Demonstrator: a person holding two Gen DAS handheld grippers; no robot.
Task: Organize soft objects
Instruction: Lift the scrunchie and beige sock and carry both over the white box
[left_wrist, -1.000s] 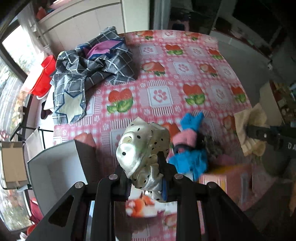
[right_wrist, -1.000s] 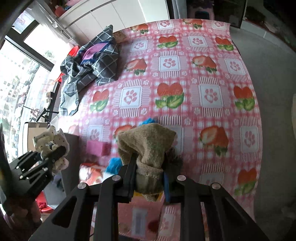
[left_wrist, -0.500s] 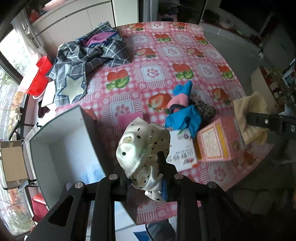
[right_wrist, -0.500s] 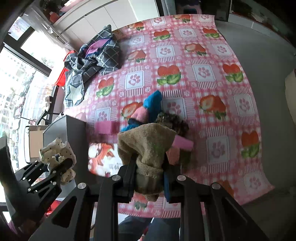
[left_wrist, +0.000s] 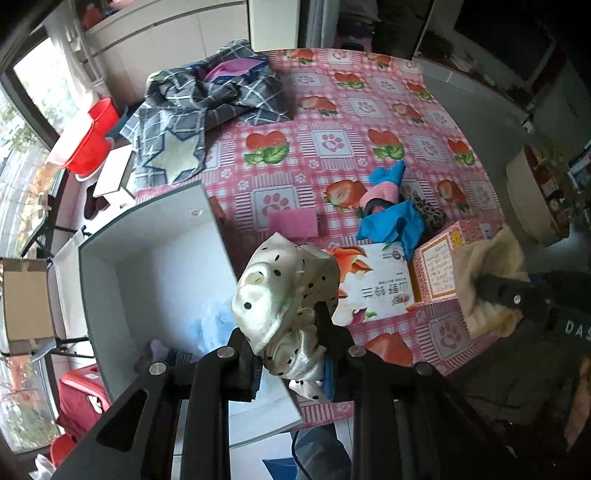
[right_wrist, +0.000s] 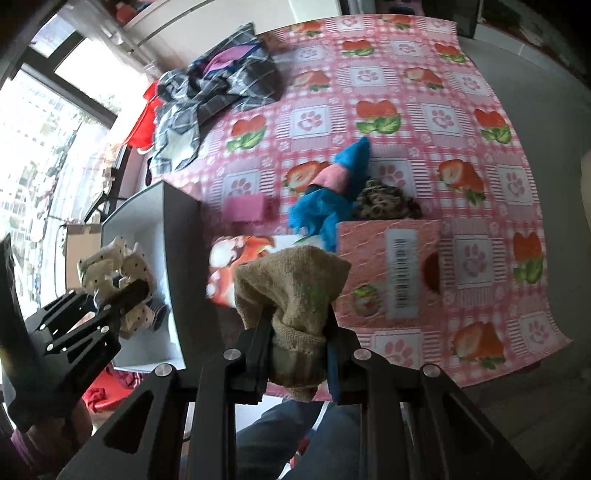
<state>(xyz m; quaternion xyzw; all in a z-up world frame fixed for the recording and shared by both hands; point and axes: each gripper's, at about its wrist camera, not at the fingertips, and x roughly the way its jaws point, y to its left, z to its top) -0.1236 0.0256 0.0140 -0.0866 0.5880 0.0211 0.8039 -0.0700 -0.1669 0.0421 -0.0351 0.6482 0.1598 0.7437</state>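
My left gripper (left_wrist: 286, 328) is shut on a cream satin cloth with black dots (left_wrist: 284, 291), held above the right wall of a grey open box (left_wrist: 110, 273). From the right wrist view the same cloth (right_wrist: 114, 273) hangs over the box (right_wrist: 177, 258). My right gripper (right_wrist: 295, 325) is shut on a tan knitted sock (right_wrist: 295, 291), raised above the table's near edge. A blue and pink cloth (left_wrist: 391, 206) and a leopard-print piece (right_wrist: 384, 201) lie on the pink strawberry tablecloth (right_wrist: 424, 118).
A pink box (right_wrist: 391, 269) and a white printed packet (left_wrist: 373, 280) lie near the table's front edge. A pink sponge (left_wrist: 293, 223) lies behind them. A grey plaid garment (left_wrist: 207, 107) is heaped at the far left. A red bucket (left_wrist: 88, 140) stands beyond the table.
Both grippers have pulled back and up from the table with their cloths. The left one has shifted left, over the grey box. More of the box interior shows now.
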